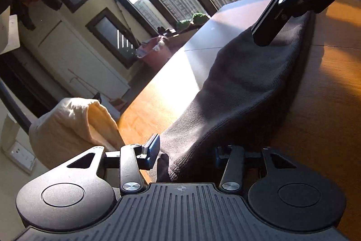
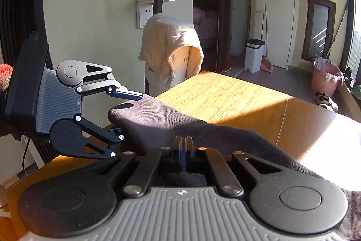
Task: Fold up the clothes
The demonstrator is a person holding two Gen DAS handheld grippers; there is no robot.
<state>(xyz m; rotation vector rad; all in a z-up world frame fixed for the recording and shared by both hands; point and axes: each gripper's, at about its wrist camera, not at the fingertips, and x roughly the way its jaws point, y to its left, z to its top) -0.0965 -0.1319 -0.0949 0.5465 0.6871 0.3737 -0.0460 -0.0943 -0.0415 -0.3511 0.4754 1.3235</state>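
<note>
The wooden worktop (image 2: 225, 96) carries a dark knitted sock (image 1: 243, 83), stretched along it. At the sock's far end the right claw (image 1: 266, 35) pinches the fabric; at its near end the left claw (image 2: 123, 115) grips the cuff.

Sock (image 1: 237, 87): one, dark charcoal-brown ribbed knit (fine rib lines plain in sunlight). Stretched long, lifted off the table between its two ends, sagging slightly mid-length. In the left wrist view it runs from 6 o'clock up to 1 o'clock. In the right wrist view (image 2: 171, 125) it runs from 6 o'clock out to 10 o'clock. Rounded end at the far left there.
</note>
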